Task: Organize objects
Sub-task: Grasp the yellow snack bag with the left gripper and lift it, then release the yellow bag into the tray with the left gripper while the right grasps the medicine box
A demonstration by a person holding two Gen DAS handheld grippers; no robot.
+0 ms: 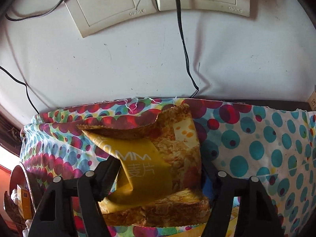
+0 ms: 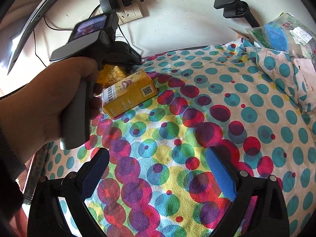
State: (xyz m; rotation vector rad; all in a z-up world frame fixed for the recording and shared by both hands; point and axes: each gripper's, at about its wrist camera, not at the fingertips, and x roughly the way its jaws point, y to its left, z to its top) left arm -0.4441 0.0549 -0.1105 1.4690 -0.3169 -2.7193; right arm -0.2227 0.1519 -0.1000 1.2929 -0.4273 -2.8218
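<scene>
My left gripper (image 1: 158, 174) is shut on a yellow and brown cereal packet (image 1: 158, 158), held upright against the spotted cloth (image 1: 256, 148) near the wall. In the right wrist view the left gripper's body (image 2: 94, 45) is held in a hand, and a bit of the packet (image 2: 110, 75) shows under it. A yellow box (image 2: 128, 93) lies on the cloth beside that hand. My right gripper (image 2: 158, 164) is open and empty above the cloth (image 2: 177, 138), well short of the box.
Wall sockets (image 1: 110, 6) and black cables (image 1: 183, 45) are on the white wall behind. A basket with a yellow box (image 1: 21, 199) sits at the left edge. A plastic bag of items (image 2: 280, 33) and a black clamp (image 2: 233, 4) are at the far right. A monitor edge (image 2: 29, 21) stands left.
</scene>
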